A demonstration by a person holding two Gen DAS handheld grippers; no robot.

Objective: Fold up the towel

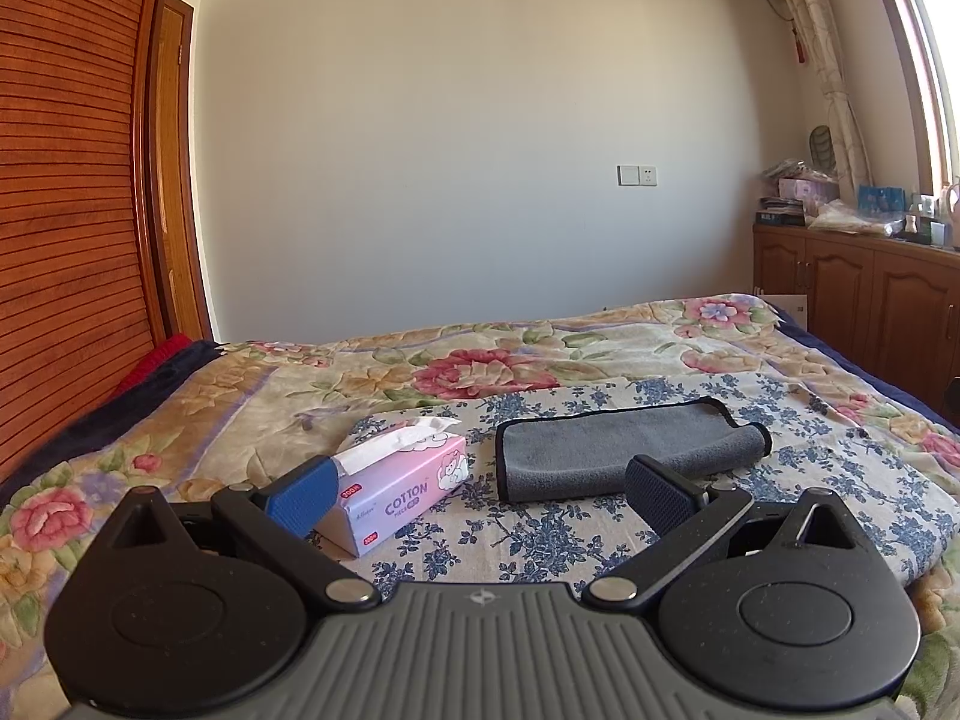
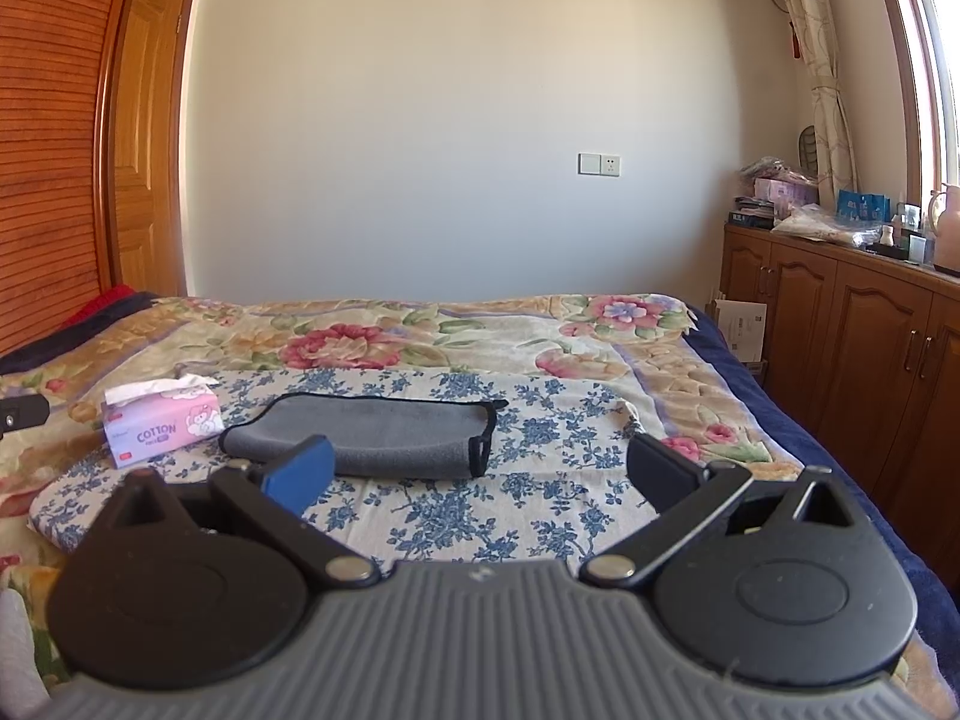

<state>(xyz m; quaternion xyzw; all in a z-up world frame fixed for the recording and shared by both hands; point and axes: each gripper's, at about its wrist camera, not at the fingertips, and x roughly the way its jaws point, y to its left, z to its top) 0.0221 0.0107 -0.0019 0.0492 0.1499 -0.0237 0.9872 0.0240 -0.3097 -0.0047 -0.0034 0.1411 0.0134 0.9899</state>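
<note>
On the bed (image 1: 600, 336), the folded towel (image 1: 624, 450) lies lengthwise left-to-right.

We see a plain cream wall (image 1: 468, 138), brown wooden cabinets (image 2: 840, 324) under a sunlit window (image 2: 936, 60), and a floral-quilted bed (image 1: 480, 360).

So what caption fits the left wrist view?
Open left gripper hovers before a folded grey towel and tissue box on the bed.

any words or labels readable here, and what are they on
"COTTON" on the side of the pink tissue pack, also legible in the right wrist view.
Smaller line under it and the red tags on the pack: too blurred to read.
Boxes on the cabinet: print too small.
Grey towel: no text.
</note>
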